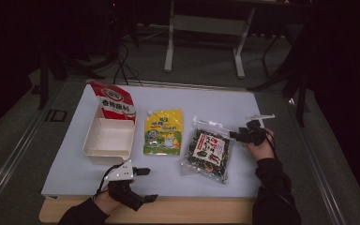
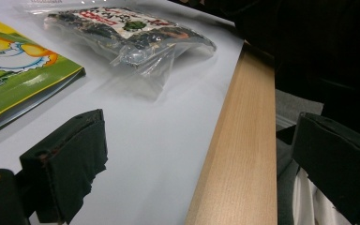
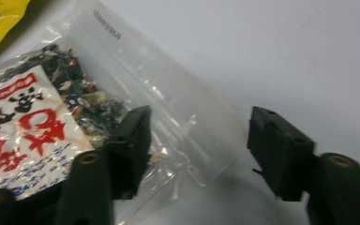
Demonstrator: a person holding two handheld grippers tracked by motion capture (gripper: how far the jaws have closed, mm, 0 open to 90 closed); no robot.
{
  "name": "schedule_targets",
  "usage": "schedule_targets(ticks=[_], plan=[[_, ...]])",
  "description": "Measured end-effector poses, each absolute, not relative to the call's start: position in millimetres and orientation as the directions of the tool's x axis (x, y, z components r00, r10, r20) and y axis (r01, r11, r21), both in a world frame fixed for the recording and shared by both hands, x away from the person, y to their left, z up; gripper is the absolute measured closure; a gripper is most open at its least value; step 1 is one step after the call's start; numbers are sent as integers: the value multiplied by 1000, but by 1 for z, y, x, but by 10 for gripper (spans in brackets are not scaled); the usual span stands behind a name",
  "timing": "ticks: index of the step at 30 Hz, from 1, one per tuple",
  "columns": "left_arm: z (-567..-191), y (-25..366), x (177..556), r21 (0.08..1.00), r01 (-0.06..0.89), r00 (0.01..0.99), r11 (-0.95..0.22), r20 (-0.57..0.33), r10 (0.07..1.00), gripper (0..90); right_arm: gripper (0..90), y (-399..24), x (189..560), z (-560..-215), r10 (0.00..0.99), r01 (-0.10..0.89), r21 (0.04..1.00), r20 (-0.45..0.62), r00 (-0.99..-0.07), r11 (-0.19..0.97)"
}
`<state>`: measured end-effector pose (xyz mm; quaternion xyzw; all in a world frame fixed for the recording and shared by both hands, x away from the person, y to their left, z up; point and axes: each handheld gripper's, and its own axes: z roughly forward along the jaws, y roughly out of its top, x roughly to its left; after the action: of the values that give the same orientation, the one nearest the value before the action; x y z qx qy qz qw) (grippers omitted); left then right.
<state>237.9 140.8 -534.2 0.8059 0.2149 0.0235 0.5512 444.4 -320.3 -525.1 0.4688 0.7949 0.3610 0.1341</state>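
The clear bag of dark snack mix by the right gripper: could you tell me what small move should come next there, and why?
Probably ease the right gripper a little further onto the clear bag and close. Its jaws stand open astride the bag's clear corner, with the film lying between them but not pinched, so a grip seems the natural next step.

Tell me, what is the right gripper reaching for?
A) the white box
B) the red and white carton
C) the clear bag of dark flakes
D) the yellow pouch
C: in the right gripper view, the open right gripper straddles the clear edge of the clear bag of dark flakes, without pinching it yet.
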Motion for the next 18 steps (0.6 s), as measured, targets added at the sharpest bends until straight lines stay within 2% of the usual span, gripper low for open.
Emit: schedule_targets(ticks=[7,8,11,15,16,18], plan=[[-534,141,238,899,321,907,-298,-200,371,46,492,-318,448,-532,829,681,661,159,-537,314],[-534,141,238,899,321,907,-297,-201,371,46,583,-316,446,-530,827,675,660,144,-544,329],[-534,141,238,899,321,907,-297,-202,371,46,766,-316,445,-525,823,664,653,108,-558,364],[-534,141,238,899,321,907,-297,-202,370,46,832,-312,444,-522,820,657,641,74,-568,397],[-533,141,238,899,321,907,-296,-202,371,46,879,-312,444,-522,819,656,641,72,-569,399],[-533,141,238,900,320,906,-295,-199,373,46,889,-311,444,-520,817,650,638,57,-574,413]])
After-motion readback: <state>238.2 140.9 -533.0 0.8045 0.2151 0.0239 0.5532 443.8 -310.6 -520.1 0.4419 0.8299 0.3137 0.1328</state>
